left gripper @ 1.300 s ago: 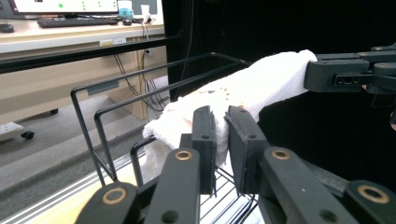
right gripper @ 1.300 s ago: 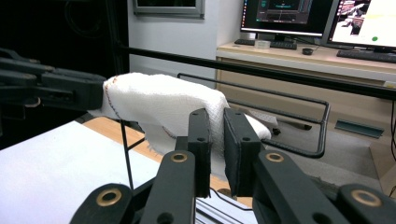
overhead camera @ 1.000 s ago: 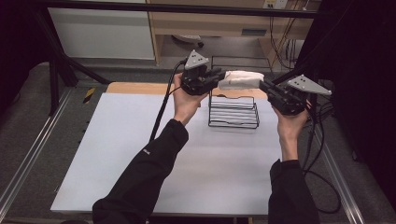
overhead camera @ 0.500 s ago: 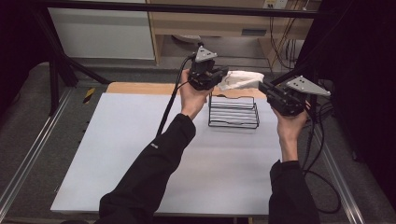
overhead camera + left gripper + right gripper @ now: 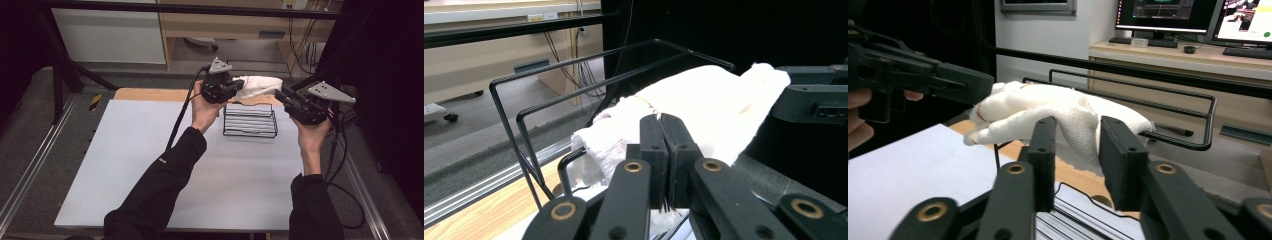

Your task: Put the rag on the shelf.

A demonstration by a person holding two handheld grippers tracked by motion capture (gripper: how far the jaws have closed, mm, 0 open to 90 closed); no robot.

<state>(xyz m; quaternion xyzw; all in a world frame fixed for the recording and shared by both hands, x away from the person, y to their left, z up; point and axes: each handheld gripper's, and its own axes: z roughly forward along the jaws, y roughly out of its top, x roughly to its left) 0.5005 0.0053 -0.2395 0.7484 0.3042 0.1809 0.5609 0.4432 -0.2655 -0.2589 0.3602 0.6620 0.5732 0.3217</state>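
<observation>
Up in the top centre of the high view, a white knitted cloth (image 5: 260, 86) hung stretched between the two grippers, just above the black wire rack (image 5: 250, 120) that stood on the white table sheet (image 5: 150, 165). The left gripper (image 5: 235, 89) sat at the cloth's left end; in the left gripper view its two black jaws were pressed flat together in the lower middle of the frame, pinching an edge of the cloth (image 5: 704, 107), with the rack's wire rails (image 5: 574, 75) arching behind at upper left. The right gripper (image 5: 286, 96) faced it from the right of the high view. In the right gripper view its jaws stood apart at bottom centre and had just been opening; the cloth (image 5: 1048, 112) lay between and beyond them, draped onto the rack's top rail (image 5: 1168, 102). Whether the pads touched the fabric, I could not tell. At the left edge of that view, the left gripper (image 5: 958, 82) clamped the far end.
</observation>
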